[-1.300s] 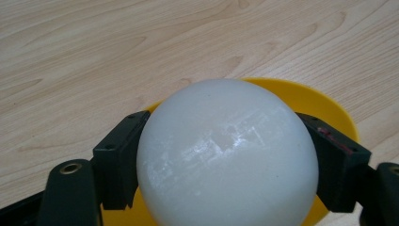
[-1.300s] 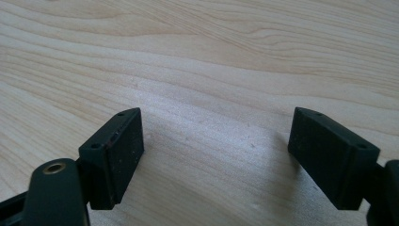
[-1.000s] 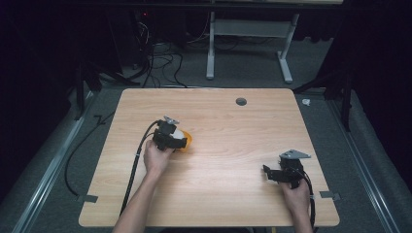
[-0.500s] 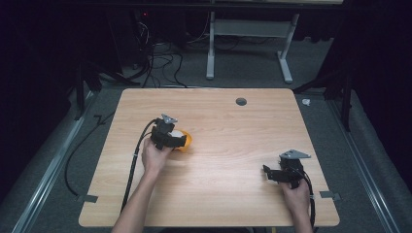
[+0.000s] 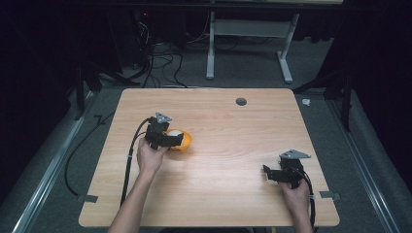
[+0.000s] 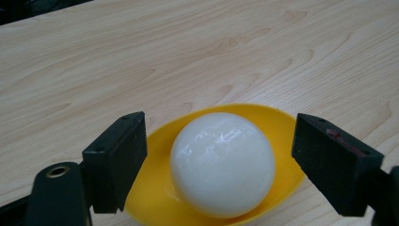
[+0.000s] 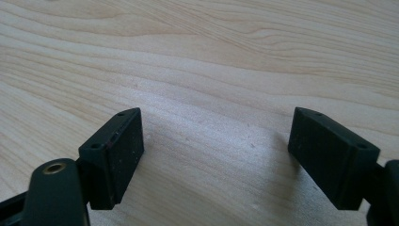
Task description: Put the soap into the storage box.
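The white ball [image 6: 222, 163] sat in the shallow yellow dish [image 6: 263, 122], and the dish rested on the wooden table [image 5: 233, 145] left of the table's round grommet hole [image 5: 241, 101] and nearer the person. The left gripper [image 6: 219, 165] stood with its jaws spread wide, one on either side of the ball and clear of it, so the approach looked done while the squeeze and any lift were not yet made. In the high view the left gripper [image 5: 171, 140] hovered right at the dish [image 5: 183, 141]. The right gripper [image 5: 272, 174] was well apart from the dish, toward the table's near right corner, its jaws likewise wide over bare wood and holding nothing; it seemed to have no part in this step.
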The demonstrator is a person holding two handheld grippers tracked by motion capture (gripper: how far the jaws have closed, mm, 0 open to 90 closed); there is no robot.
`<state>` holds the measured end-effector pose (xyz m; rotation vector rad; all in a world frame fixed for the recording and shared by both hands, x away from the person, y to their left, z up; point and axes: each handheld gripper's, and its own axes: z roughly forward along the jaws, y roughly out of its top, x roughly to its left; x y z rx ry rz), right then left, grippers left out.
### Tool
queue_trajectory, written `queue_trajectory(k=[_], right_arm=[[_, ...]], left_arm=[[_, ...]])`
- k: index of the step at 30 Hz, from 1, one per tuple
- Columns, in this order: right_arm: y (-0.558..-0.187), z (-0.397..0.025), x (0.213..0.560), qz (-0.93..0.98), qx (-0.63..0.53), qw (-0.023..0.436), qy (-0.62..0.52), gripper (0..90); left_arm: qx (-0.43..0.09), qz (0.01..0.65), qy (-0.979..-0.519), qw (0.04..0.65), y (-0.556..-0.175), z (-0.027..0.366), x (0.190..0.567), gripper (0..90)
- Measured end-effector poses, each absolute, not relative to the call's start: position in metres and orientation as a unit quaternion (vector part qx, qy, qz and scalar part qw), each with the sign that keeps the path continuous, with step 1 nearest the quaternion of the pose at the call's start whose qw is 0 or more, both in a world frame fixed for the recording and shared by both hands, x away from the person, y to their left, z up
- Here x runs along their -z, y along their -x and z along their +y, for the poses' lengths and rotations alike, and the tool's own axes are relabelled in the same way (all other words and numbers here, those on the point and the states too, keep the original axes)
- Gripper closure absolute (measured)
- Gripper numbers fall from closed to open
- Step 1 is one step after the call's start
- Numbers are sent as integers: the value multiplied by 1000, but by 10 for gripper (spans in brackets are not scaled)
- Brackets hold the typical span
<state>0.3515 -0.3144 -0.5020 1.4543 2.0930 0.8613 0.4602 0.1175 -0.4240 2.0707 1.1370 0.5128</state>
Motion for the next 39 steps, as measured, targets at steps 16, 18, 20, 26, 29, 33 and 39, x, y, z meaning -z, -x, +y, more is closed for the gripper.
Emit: queue_trajectory(k=[16, 18, 20, 26, 29, 33, 39], right_arm=[[-351, -314, 502, 758, -312, 224, -527, 196], [-351, -314, 502, 758, -312, 224, -527, 196], [-351, -314, 502, 758, -312, 224, -527, 196], [-351, -314, 502, 758, -312, 224, -527, 196], [-352, -314, 502, 759, -312, 224, -526, 196], [-352, -314, 502, 759, -312, 224, -526, 196], [-352, -314, 502, 759, -312, 224, -526, 196]], left_arm=[[-206, 438, -798, 358, -447, 128, 417, 197], [-206, 438, -798, 360, -446, 129, 417, 197], [-204, 439, -796, 364, -445, 129, 417, 197], [-207, 441, -793, 366, -440, 133, 417, 198], [-215, 438, -794, 363, -436, 134, 415, 198], [-213, 438, -793, 366, -431, 134, 415, 198], [-212, 434, -794, 370, -426, 134, 412, 197]])
